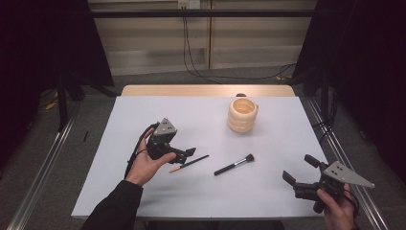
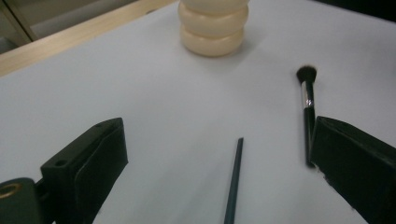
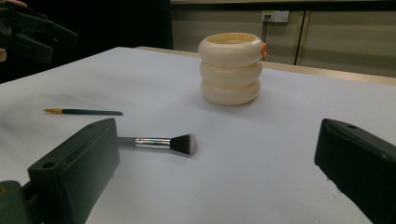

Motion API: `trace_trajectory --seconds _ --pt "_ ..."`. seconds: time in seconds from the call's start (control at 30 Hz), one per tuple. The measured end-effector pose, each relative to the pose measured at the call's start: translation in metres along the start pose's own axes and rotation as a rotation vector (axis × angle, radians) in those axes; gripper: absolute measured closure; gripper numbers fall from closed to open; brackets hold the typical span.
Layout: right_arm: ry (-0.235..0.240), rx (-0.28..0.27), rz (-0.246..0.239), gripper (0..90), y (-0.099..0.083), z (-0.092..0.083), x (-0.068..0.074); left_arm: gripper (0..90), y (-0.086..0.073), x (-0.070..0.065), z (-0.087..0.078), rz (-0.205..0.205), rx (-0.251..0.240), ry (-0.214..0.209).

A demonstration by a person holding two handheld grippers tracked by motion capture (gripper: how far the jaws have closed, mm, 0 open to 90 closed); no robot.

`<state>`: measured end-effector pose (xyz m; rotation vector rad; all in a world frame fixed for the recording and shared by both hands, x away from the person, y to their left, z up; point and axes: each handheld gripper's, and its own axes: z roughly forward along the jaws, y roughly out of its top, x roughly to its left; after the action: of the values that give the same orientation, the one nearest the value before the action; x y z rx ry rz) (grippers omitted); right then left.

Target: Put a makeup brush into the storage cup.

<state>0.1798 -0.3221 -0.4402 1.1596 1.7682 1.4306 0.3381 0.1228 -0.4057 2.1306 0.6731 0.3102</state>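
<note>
A thin dark brush with an orange end [image 1: 189, 163] lies left of the table's centre. A black makeup brush with a silver ferrule [image 1: 234, 165] lies just to its right. A cream ribbed cup [image 1: 242, 115] stands upright behind them. My left gripper [image 1: 184, 154] hovers at the thin brush's orange end. It is open, and in the left gripper view the thin brush [image 2: 233, 182] lies between the wide jaws, with the makeup brush [image 2: 307, 107] beside the right jaw. My right gripper [image 1: 299, 168] is open near the front right corner and holds nothing. It faces the makeup brush [image 3: 161, 143] and the cup [image 3: 231, 67].
The white table top [image 1: 201, 124] has a wooden strip along its far edge. Metal rails run along the floor on both sides. Black curtains hang left and right, and cables trail on the floor behind. In the right gripper view the left gripper [image 3: 32, 32] is at the upper left.
</note>
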Motion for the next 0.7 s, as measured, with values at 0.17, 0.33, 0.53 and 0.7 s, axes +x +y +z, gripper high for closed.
trace_trajectory --seconds 0.17,0.33,0.53,0.7 --pt "0.001 0.007 -0.001 0.0 0.0 0.0 0.0 5.8 0.005 0.003 -0.001 0.0 0.05 0.002" --pt "0.002 0.008 0.001 0.0 0.0 0.0 0.0 6.0 0.006 0.006 0.004 -0.004 0.133 -0.021" --pt "0.002 0.009 0.0 0.0 0.0 0.001 0.0 6.6 0.005 0.012 0.013 0.006 0.219 -0.056" --pt "0.002 0.009 0.003 0.0 -0.001 0.001 0.0 6.0 0.007 0.013 0.018 0.01 0.272 -0.064"
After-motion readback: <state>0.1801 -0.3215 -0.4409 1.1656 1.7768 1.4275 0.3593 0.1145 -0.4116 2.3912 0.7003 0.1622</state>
